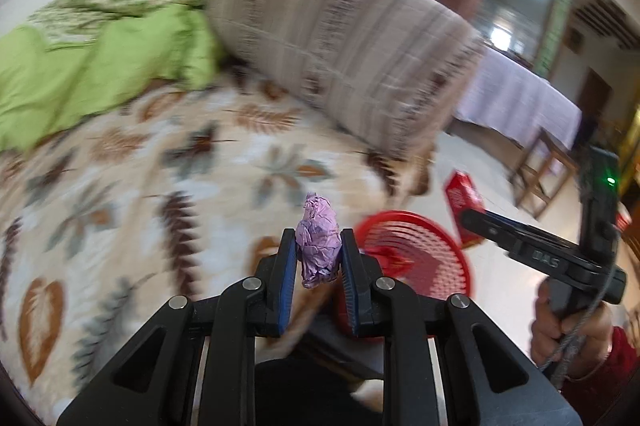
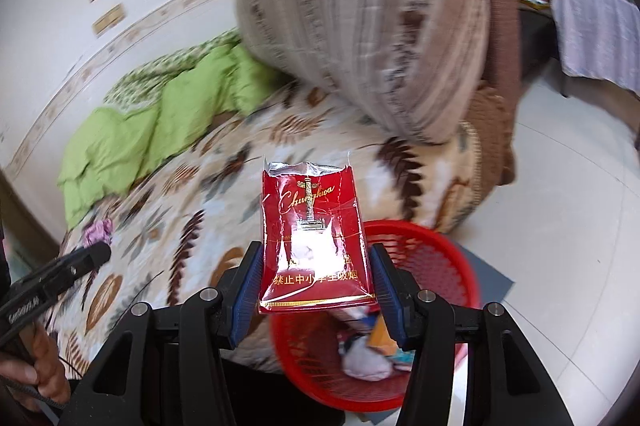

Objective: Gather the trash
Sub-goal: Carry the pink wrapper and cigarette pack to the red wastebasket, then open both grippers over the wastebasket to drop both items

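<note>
My left gripper (image 1: 319, 250) is shut on a crumpled purple paper wad (image 1: 317, 242), held above the bed's edge just left of the red mesh basket (image 1: 424, 258). My right gripper (image 2: 316, 274) is shut on an empty red cigarette pack (image 2: 314, 234), held above the basket's near-left rim (image 2: 432, 238). The basket stands on the floor beside the bed and holds several pieces of trash (image 2: 366, 360). The pack also shows in the left wrist view (image 1: 462, 196), and the purple wad in the right wrist view (image 2: 98, 230).
The bed has a leaf-patterned sheet (image 1: 160, 166), a green quilt (image 1: 100, 66) and a large striped bolster pillow (image 1: 340, 46). A white tile floor (image 2: 560, 226) lies right of the bed. A table with a pale cloth (image 1: 520, 98) and a wooden stool (image 1: 544, 170) stand further back.
</note>
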Demonstrator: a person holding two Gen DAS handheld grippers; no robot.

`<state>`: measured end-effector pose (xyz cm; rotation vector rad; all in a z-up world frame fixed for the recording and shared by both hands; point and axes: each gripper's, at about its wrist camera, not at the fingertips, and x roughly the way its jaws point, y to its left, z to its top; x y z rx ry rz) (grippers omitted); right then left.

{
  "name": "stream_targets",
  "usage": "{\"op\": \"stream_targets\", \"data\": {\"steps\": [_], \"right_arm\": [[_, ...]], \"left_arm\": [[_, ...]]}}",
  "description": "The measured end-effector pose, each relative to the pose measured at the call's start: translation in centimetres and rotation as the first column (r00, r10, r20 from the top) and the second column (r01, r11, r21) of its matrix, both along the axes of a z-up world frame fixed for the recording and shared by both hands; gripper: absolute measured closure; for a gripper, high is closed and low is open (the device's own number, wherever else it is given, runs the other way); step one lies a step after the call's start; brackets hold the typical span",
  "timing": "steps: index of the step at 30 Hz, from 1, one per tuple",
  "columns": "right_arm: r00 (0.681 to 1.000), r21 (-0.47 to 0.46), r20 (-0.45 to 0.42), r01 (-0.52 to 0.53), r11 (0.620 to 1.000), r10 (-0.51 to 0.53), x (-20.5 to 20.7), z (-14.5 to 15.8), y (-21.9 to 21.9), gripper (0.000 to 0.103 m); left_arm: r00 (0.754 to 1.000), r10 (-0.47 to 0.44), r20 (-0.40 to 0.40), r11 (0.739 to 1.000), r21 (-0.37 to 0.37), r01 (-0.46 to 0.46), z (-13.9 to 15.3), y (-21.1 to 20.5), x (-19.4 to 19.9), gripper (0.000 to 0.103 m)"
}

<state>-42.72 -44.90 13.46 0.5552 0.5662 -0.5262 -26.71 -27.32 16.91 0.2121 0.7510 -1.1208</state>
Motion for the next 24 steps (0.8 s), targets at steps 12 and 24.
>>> {"op": "stream_targets", "data": {"steps": [12, 24], "right_arm": [[0.994, 0.057, -0.040, 0.107, 0.993, -0.105, -2.3, -2.2, -3.5, 0.046], [0.983, 0.025, -0.093, 0.159, 0.987, -0.156, -2.5, -1.9, -2.6, 0.036]], "left_arm": [[0.966, -0.204, -0.160, 0.975, 0.056, 0.215, -4.0, -8.8, -3.0, 0.077], [0.975, -0.195, -0.106, 0.980, 0.007, 0.197, -2.5, -6.9, -3.5, 0.037]]}}
